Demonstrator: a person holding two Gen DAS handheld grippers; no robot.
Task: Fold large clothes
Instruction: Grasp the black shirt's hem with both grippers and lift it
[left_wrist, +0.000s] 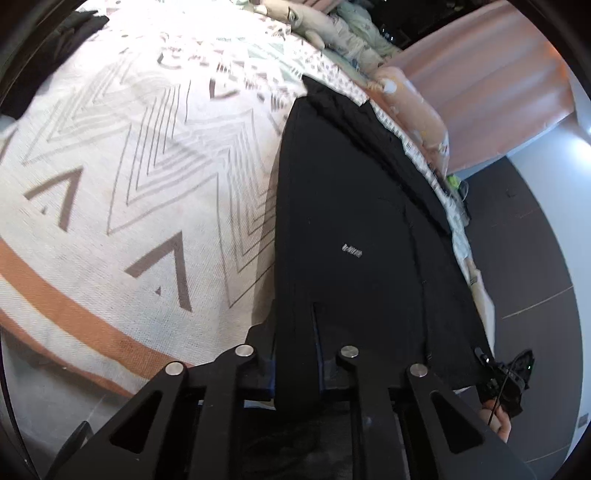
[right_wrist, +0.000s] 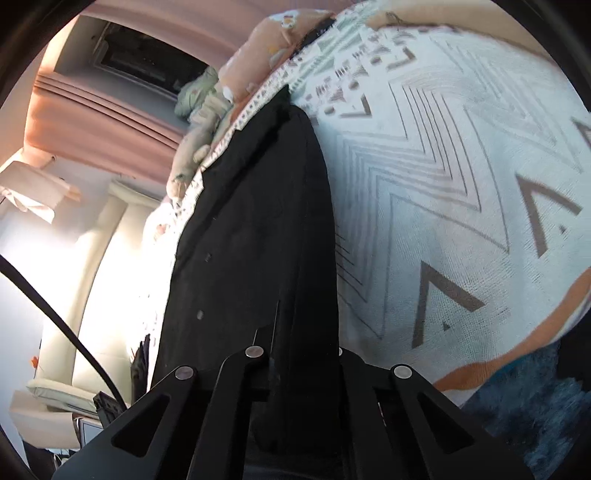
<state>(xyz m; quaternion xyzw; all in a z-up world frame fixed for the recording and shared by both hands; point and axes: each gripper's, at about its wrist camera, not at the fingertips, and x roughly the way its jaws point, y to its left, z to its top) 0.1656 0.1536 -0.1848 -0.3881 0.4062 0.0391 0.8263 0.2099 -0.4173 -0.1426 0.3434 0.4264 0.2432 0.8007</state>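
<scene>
A long black garment (left_wrist: 351, 221) with a small white label lies along the bed's right edge in the left wrist view. My left gripper (left_wrist: 295, 332) is shut on its near end, and the cloth drapes over the fingers. The right wrist view shows the same black garment (right_wrist: 258, 221) running away from me along the bed's left edge, with my right gripper (right_wrist: 295, 339) shut on its near end. My right gripper (left_wrist: 506, 373), held by a hand (left_wrist: 498, 417), also shows at the garment's lower right corner in the left wrist view.
The bed has a white zigzag-patterned cover (left_wrist: 147, 166) with an orange border. Pillows and soft toys (left_wrist: 314, 18) lie at its far end. Dark clothing (left_wrist: 55, 48) sits at the top left. Pink curtains (left_wrist: 498, 92), dark floor (left_wrist: 535, 240), a cream armchair (right_wrist: 110, 258) and a black cable (right_wrist: 55, 314) surround the bed.
</scene>
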